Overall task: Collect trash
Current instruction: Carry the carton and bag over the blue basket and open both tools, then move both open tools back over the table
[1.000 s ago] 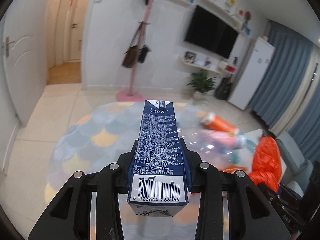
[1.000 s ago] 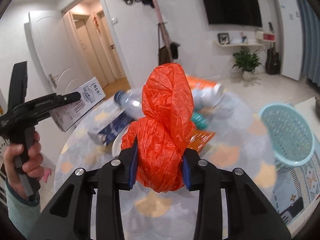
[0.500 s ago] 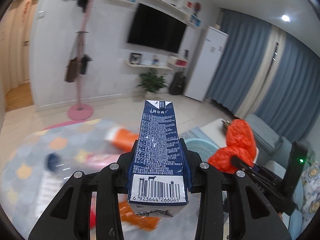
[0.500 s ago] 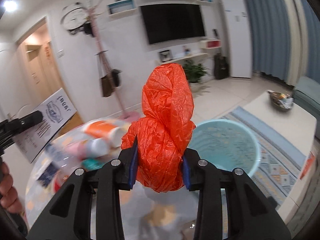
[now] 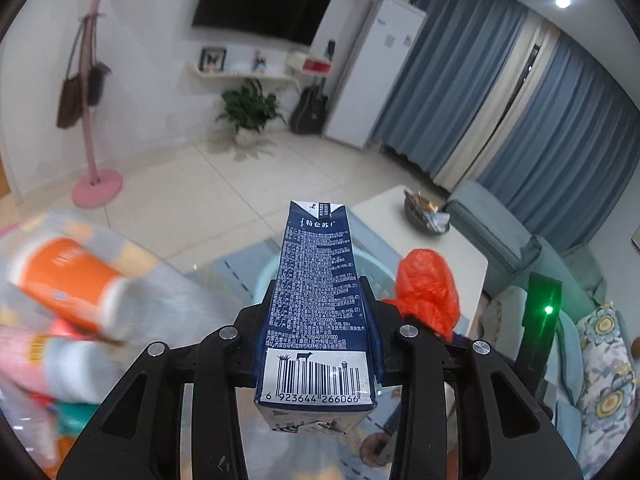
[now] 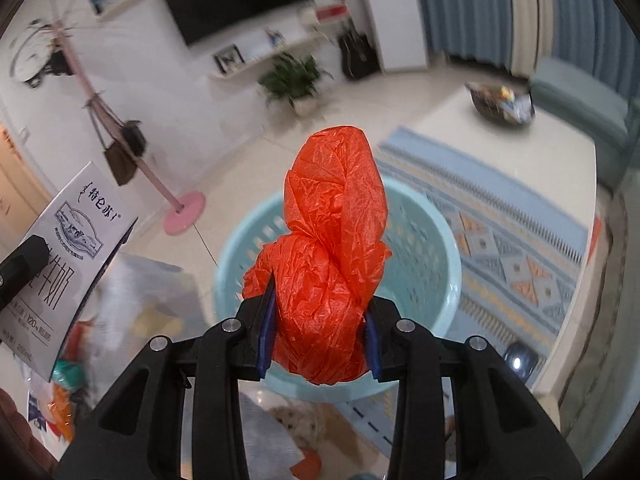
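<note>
My left gripper [image 5: 318, 320] is shut on a dark blue milk carton [image 5: 316, 300] with a barcode end toward the camera. The carton [image 6: 68, 264] also shows at the left of the right wrist view. My right gripper [image 6: 320, 312] is shut on a crumpled orange plastic bag [image 6: 332, 248], which hangs over a light blue perforated basket [image 6: 432, 248] on the floor. In the left wrist view the orange bag [image 5: 428, 292] sits just right of the carton, and the basket rim [image 5: 264, 276] peeks out behind the carton.
More trash lies on the round glass table at the left: an orange and white container [image 5: 68, 280] and a pink bottle [image 5: 36, 364]. A white coffee table [image 6: 516, 152] with a bowl, a patterned rug [image 6: 520, 248], a pink coat stand [image 5: 96, 184] and a sofa [image 5: 500, 236] surround the basket.
Both grippers have swung right, away from the table of trash, and dipped down. The blue basket now lies directly under the orange bag. Both grips are unchanged.
</note>
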`<state>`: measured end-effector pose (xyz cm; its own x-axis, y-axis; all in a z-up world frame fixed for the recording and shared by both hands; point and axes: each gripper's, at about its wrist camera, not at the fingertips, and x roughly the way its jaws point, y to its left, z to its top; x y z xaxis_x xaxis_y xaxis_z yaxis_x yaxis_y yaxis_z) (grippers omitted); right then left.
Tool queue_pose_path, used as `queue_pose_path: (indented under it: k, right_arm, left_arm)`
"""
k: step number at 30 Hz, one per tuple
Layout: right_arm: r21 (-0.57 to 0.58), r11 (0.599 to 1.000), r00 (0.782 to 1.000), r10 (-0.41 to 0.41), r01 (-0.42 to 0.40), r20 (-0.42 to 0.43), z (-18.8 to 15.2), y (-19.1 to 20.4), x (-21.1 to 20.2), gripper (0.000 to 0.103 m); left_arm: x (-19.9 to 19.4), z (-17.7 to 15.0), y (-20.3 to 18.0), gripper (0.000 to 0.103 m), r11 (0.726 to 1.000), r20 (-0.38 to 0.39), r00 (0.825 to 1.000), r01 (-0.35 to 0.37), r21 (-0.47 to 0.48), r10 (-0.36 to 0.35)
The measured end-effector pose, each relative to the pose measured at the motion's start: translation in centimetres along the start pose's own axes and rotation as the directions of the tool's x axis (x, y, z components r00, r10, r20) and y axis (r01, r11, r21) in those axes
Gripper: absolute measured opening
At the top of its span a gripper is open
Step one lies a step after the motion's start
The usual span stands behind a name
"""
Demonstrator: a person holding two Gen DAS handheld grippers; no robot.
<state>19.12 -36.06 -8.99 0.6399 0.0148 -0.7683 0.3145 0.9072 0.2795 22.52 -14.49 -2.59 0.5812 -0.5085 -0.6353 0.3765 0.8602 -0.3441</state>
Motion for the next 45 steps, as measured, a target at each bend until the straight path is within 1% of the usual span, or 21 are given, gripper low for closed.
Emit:
queue_pose_path:
  k: [5, 6, 7, 8, 9, 10, 11, 15, 16, 19, 22, 24, 28, 33, 34, 35, 37, 39, 42, 44, 45]
  right_arm:
    - [0.019, 0.998, 0.996, -0.056, 0.057, -0.067, -1.0, -1.9, 2.8, 0.036]
    - [0.021, 0.997, 0.995, -0.067, 0.068, -0.074, -1.0, -1.9, 3.0, 0.037]
    - [0.027, 0.997, 0.994, -0.071, 0.073, -0.079, -1.1, -2.0, 3.2, 0.041]
    - [0.042, 0.997, 0.995, -0.062, 0.066, -0.08, -1.2, -2.4, 3.2, 0.047]
    - [0.055, 0.997, 0.996, -0.052, 0.056, -0.079, -1.3, -2.7, 3.1, 0.051]
    - [0.061, 0.997, 0.996, -0.048, 0.052, -0.077, -1.2, -2.8, 3.0, 0.06]
    - [0.061, 0.997, 0.997, -0.048, 0.053, -0.068, -1.2, -2.8, 2.7, 0.062]
    - [0.037, 0.997, 0.998, -0.061, 0.062, -0.036, -1.1, -2.6, 1.4, 0.062]
    - [0.038, 0.998, 0.998, -0.056, 0.057, -0.027, -1.0, -2.5, 1.0, 0.062]
    - [0.03, 0.999, 0.999, -0.033, 0.034, -0.01, -1.1, -1.8, -0.3, 0.062]
    - [0.012, 1.0, 1.0, -0.011, 0.011, 0.01, -1.1, -0.7, -1.9, 0.062]
    - [-0.009, 1.0, 0.999, 0.015, -0.015, 0.03, -1.1, 0.6, -3.2, 0.062]
    - [-0.076, 0.995, 0.995, 0.071, -0.066, 0.076, -1.3, 4.1, -6.1, 0.062]
    - [-0.179, 0.973, 0.978, 0.172, -0.149, 0.121, -2.2, 9.1, -9.6, 0.062]
    - [-0.199, 0.966, 0.973, 0.193, -0.166, 0.125, -2.5, 10.1, -10.2, 0.062]
    - [-0.228, 0.955, 0.967, 0.221, -0.188, 0.129, -2.8, 11.5, -10.8, 0.062]
    - [-0.277, 0.936, 0.957, 0.26, -0.217, 0.129, -3.4, 13.7, -11.7, 0.062]
    - [-0.333, 0.909, 0.944, 0.305, -0.25, 0.123, -4.2, 16.3, -12.5, 0.062]
    - [-0.419, 0.86, 0.926, 0.363, -0.291, 0.104, -5.4, 20.1, -13.3, 0.062]
    - [-0.477, 0.818, 0.912, 0.403, -0.322, 0.076, -6.4, 22.7, -13.6, 0.063]
    - [-0.505, 0.793, 0.905, 0.422, -0.339, 0.056, -6.9, 24.0, -13.6, 0.063]
  left_arm:
    - [3.9, -0.3, -0.8, 0.036, 1.0, -0.065, 0.998, 0.002, -0.007, -0.003]
    - [4.6, -0.5, -0.8, 0.036, 1.0, -0.08, 0.997, 0.01, -0.012, -0.011]
    - [5.1, -0.6, -1.0, 0.039, 1.0, -0.094, 0.995, 0.013, -0.012, -0.014]
    - [5.6, -0.8, -1.0, 0.044, 1.0, -0.105, 0.994, 0.004, -0.013, -0.006]
    - [5.9, -0.9, -1.0, 0.058, 1.0, -0.11, 0.994, -0.004, -0.016, 0.003]
    - [5.7, -0.9, -1.0, 0.065, 1.0, -0.107, 0.994, -0.009, -0.022, 0.006]
    - [5.5, -1.0, -0.8, 0.066, 1.0, -0.1, 0.995, -0.008, -0.027, 0.006]
    - [4.1, -1.2, -1.0, 0.067, 1.0, -0.083, 0.997, -0.006, -0.026, 0.004]
    - [3.7, -1.2, -1.1, 0.069, 1.0, -0.073, 0.997, -0.011, -0.027, 0.009]
    - [2.0, -1.1, -0.7, 0.07, 0.999, -0.044, 0.999, -0.006, -0.041, 0.004]
    - [-0.2, -1.1, -0.5, 0.07, 0.999, -0.008, 1.0, -0.001, -0.047, 0.001]
    - [-2.5, -1.2, -0.3, 0.07, 0.999, 0.029, 1.0, -0.004, -0.047, 0.005]
    - [-7.0, -1.5, 0.5, 0.07, 0.998, 0.099, 0.995, -0.026, -0.054, 0.031]
    - [-13.3, -2.4, 2.8, 0.07, 0.99, 0.163, 0.979, -0.107, -0.087, 0.12]
    - [-14.3, -2.6, 3.3, 0.072, 0.988, 0.173, 0.975, -0.124, -0.094, 0.139]
    - [-16.0, -3.1, 4.3, 0.073, 0.982, 0.184, 0.968, -0.154, -0.11, 0.173]
    - [-18.0, -3.6, 5.6, 0.075, 0.971, 0.197, 0.955, -0.196, -0.139, 0.221]
    - [-20.3, -4.5, 7.5, 0.075, 0.953, 0.205, 0.938, -0.244, -0.18, 0.279]
    - [-23.0, -5.3, 11.1, 0.075, 0.917, 0.19, 0.909, -0.325, -0.233, 0.371]
    - [-24.1, -6.0, 13.5, 0.075, 0.893, 0.155, 0.895, -0.374, -0.25, 0.418]
    - [-24.4, -6.3, 14.7, 0.076, 0.883, 0.132, 0.891, -0.391, -0.261, 0.434]
